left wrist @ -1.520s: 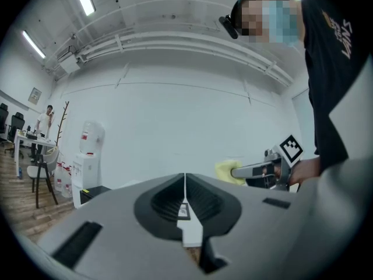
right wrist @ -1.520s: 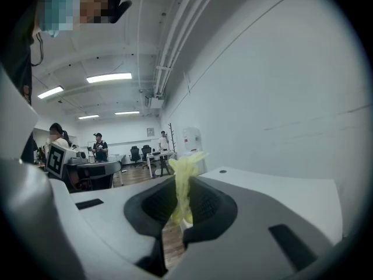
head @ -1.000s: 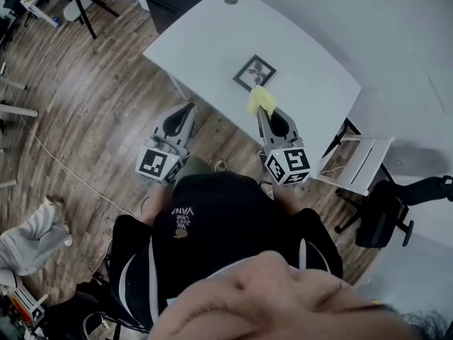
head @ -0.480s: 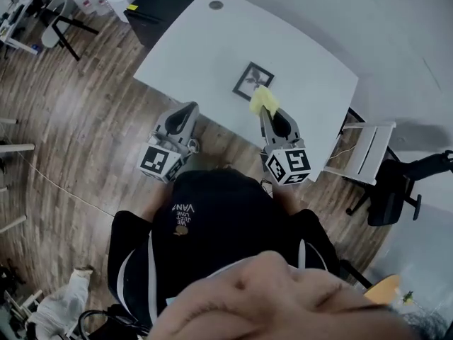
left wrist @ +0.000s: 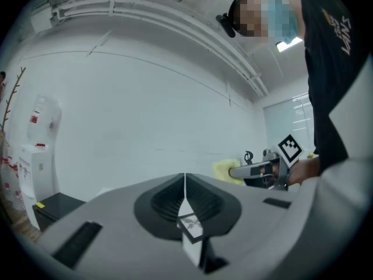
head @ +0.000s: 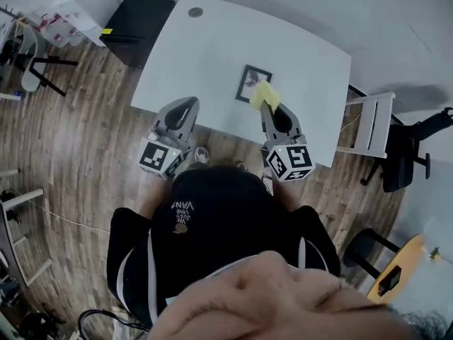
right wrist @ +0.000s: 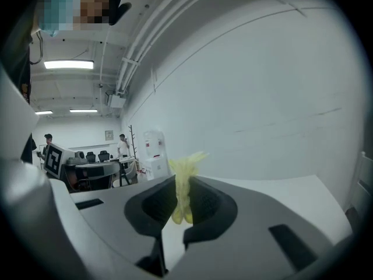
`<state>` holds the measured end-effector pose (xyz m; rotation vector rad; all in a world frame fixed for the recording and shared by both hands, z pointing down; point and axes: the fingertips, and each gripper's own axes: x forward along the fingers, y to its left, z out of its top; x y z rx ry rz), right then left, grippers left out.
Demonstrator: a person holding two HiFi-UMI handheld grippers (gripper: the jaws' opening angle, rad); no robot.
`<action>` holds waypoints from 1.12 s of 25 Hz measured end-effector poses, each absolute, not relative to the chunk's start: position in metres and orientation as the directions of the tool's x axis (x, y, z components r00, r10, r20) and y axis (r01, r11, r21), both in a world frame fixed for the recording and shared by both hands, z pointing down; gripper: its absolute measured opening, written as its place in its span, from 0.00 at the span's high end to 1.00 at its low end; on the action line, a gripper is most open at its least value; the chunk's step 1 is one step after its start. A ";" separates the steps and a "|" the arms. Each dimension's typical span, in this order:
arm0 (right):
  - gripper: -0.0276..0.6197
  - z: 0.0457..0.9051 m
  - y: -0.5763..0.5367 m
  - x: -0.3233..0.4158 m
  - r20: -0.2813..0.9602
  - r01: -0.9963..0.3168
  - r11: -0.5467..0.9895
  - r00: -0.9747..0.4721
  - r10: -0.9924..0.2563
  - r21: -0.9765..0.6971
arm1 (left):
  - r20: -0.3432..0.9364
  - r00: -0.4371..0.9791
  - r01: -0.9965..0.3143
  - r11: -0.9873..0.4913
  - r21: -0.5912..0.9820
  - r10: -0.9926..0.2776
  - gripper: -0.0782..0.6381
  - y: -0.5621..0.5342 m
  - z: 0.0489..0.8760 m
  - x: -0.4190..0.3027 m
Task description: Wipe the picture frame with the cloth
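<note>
1. Closest to us, the person's dark-clothed shoulders fill the bottom of the head view, and both arms reach forward.
2. The left gripper (head: 190, 105) is held at the near edge of the white table (head: 212, 41). In its own view we see its two jaws pressed together along a thin seam, with nothing between them.
3. The right gripper (head: 266, 106) is level with it, to its right, also over the table's near edge. Its jaws are clamped on the yellow cloth (right wrist: 183, 185). The cloth is squeezed into an upright fold between the fingers and fans out past the fingertips.
4. In the head view, the loose end of the cloth overlaps the near right corner of the picture frame (head: 253, 83). We cannot tell whether the two touch.
5. The dark-bordered frame lies flat on the table, just beyond the right gripper's tips and well apart from the left gripper.
6. Farther off, a black cabinet (head: 138, 28) stands at the table's left end and a white chair (head: 371, 122) at its right end.
</note>
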<state>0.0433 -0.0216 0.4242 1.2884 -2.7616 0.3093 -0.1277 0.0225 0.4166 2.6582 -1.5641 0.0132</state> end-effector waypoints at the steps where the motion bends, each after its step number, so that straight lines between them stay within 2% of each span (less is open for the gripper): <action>1: 0.89 0.424 -0.022 0.042 0.155 -0.777 0.612 -0.630 -0.761 -0.150 | 0.035 0.501 -0.865 -0.499 0.045 -0.865 0.87 0.019 0.416 -0.129; 9: 0.89 0.428 -0.025 0.043 0.156 -0.860 0.488 -0.508 -0.847 -0.149 | 0.027 0.635 -0.773 -0.634 0.029 -0.772 0.87 -0.006 0.417 -0.131; 15: 0.89 0.430 -0.024 0.046 0.165 -0.893 0.426 -0.446 -0.880 -0.142 | 0.015 0.680 -0.733 -0.679 0.046 -0.733 0.87 -0.020 0.417 -0.129; 28: 0.89 0.434 -0.062 0.061 0.171 -0.890 0.429 -0.451 -0.876 -0.152 | 0.019 0.691 -0.723 -0.690 0.040 -0.723 0.87 -0.053 0.417 -0.106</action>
